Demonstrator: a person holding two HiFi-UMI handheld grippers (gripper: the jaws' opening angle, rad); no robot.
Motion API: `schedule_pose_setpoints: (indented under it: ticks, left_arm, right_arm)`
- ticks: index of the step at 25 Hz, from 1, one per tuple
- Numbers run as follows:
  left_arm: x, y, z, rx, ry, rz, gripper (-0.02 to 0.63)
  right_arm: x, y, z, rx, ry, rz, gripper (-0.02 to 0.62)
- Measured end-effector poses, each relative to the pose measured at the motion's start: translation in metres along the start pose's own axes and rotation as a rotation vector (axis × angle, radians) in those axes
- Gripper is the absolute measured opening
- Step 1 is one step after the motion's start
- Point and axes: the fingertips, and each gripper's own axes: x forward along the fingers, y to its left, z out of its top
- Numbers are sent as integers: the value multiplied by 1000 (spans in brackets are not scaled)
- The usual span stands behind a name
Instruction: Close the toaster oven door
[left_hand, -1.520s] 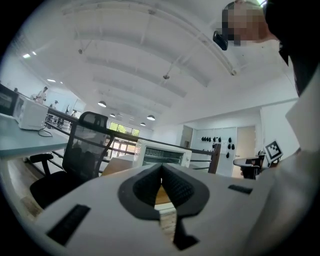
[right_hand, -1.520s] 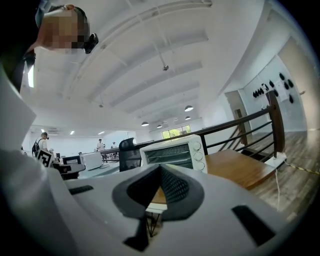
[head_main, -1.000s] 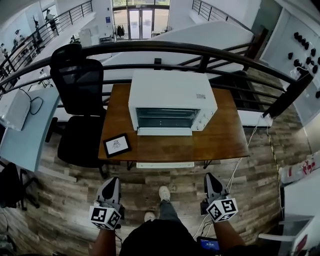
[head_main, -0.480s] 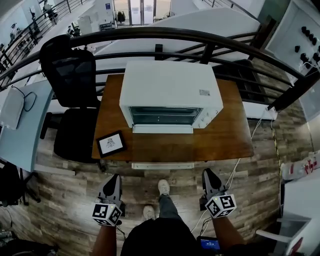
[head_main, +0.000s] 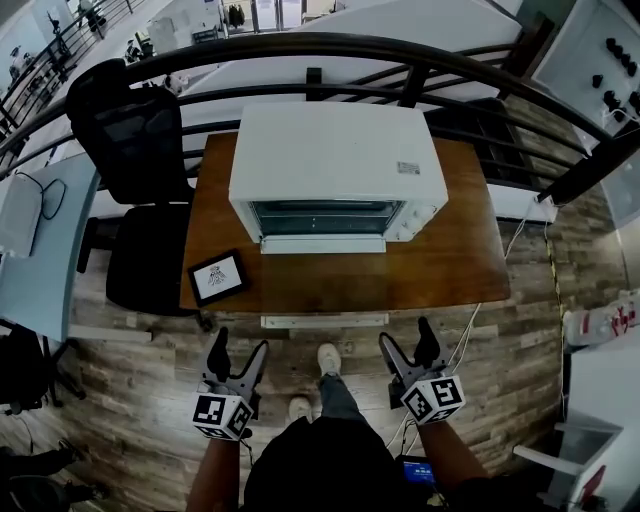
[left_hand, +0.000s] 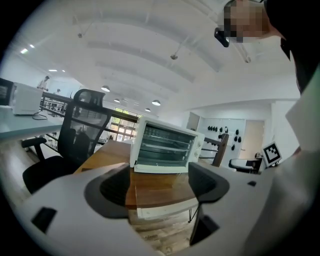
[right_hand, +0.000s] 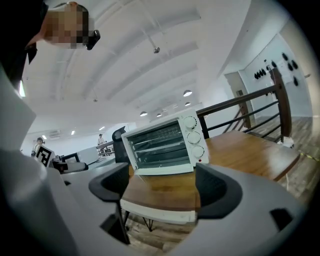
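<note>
Claws first: my left gripper (head_main: 240, 342) and right gripper (head_main: 405, 333) have both just been opening and now stand wide, nothing between the jaws. Well ahead of them the white toaster oven (head_main: 338, 160) sits on the wooden table (head_main: 450, 270), its door (head_main: 322, 244) dropped open toward me.

Wooden table (head_main: 440, 275) before a dark railing (head_main: 300, 42)
A small framed picture (head_main: 217, 277) lies near the table's front left corner; a black office chair (head_main: 140, 160) stands just left.
</note>
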Motion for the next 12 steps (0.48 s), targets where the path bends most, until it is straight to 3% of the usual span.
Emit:
schedule_pose_setpoints:
  ticks: [7, 12]
  left_arm:
    - [8, 14, -31, -61, 74, 19, 362]
    - [20, 26, -70, -175, 150, 48, 365]
  right_arm:
    - [5, -4, -21, -8, 67, -26, 403]
    - [11, -24, -49, 45, 128, -69, 403]
